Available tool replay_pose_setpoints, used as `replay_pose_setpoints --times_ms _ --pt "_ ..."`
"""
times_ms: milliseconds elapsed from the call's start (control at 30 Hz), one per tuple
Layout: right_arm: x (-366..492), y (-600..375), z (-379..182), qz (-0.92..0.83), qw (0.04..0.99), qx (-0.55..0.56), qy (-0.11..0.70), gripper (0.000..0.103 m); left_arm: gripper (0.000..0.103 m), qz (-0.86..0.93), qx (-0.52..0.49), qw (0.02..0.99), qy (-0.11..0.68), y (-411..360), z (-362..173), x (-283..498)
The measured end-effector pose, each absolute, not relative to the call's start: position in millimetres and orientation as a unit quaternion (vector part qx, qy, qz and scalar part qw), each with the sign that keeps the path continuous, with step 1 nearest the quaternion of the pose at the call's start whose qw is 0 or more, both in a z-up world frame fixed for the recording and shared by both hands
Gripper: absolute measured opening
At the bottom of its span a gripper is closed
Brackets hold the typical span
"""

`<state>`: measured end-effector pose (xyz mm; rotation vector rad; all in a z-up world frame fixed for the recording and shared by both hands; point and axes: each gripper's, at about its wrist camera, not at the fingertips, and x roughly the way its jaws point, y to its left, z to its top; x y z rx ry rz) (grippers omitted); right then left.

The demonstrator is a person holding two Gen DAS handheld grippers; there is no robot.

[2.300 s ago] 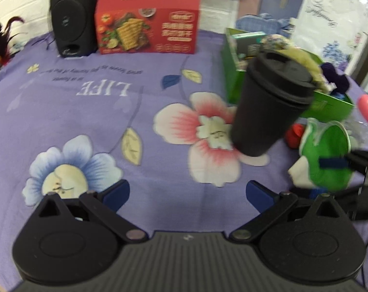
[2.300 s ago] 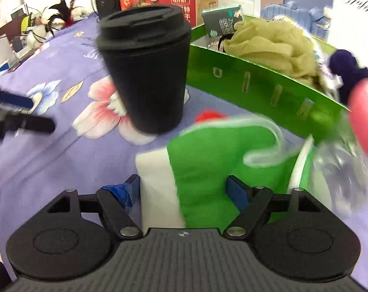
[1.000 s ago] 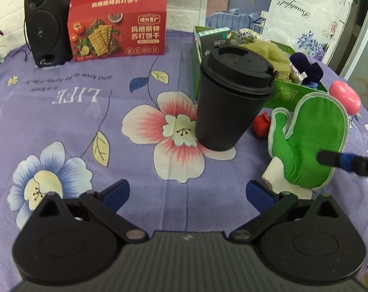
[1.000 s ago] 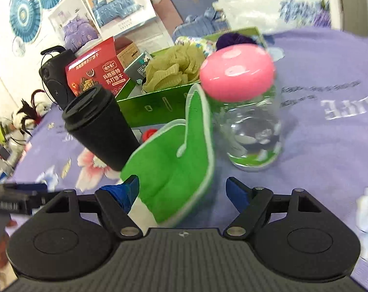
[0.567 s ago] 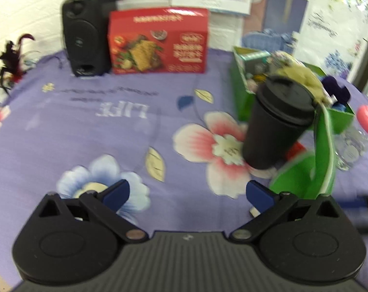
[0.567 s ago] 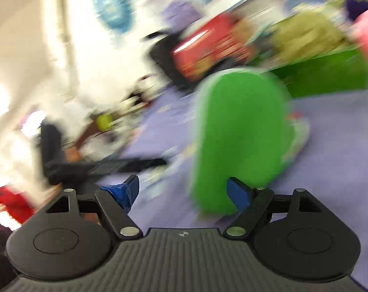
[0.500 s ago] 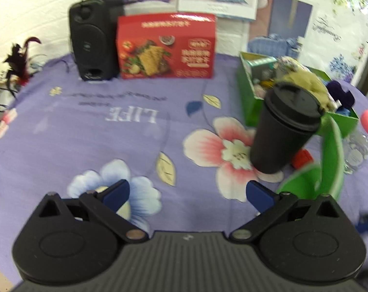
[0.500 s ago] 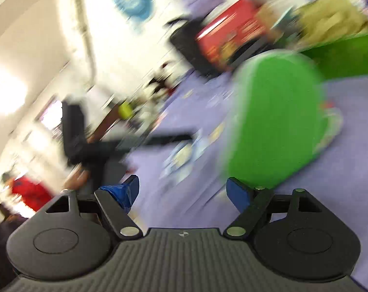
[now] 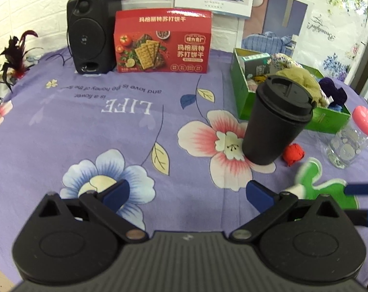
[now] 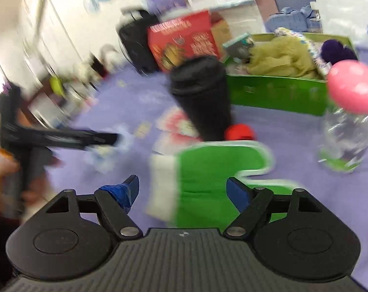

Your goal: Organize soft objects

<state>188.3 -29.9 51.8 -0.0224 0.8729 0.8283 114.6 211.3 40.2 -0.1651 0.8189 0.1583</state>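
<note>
A green mitt [image 10: 208, 168] with a white cuff lies flat and blurred on the purple flowered cloth, thumb toward the bottle. My right gripper [image 10: 182, 183] stands open around it: the right finger [image 10: 237, 192] overlaps the green part, while the left finger [image 10: 128, 189] is apart from the cuff. In the left wrist view the mitt [image 9: 329, 189] is at the lower right, with a right-gripper finger [image 9: 359, 189] over it. My left gripper [image 9: 186, 189] is open and empty above the cloth. A small red ball [image 9: 293, 154] lies beside the black cup.
A black lidded cup [image 9: 276, 121] stands mid-table. Behind it a green box [image 9: 240, 97] holds a yellow-green cloth [image 9: 303, 77] and purple yarn [image 9: 332, 92]. A clear bottle [image 9: 351, 141] with a pink cap stands at the right. A speaker [image 9: 94, 31] and red cracker box [image 9: 162, 41] line the back.
Half a second ago the mitt stood upright on edge; now it lies flat with its cuff to the left. The right view has swung back toward the cup and box.
</note>
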Motion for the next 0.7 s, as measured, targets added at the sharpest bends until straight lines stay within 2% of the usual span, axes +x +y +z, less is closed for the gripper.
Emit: replay_pose_setpoints --times_ms 233,467,700 --pt "216 -22 42 0.467 0.740 -0.255 0.412 0.065 0.102 0.073 -0.080 0.907 0.407 213 37 110" --pt "265 -10 8 0.492 0.695 -0.181 0.493 0.067 0.102 0.086 -0.076 0.899 0.423 209 31 117" --pt "233 -45 13 0.503 0.665 -0.144 0.533 0.068 0.102 0.069 -0.070 0.905 0.415 196 38 122"
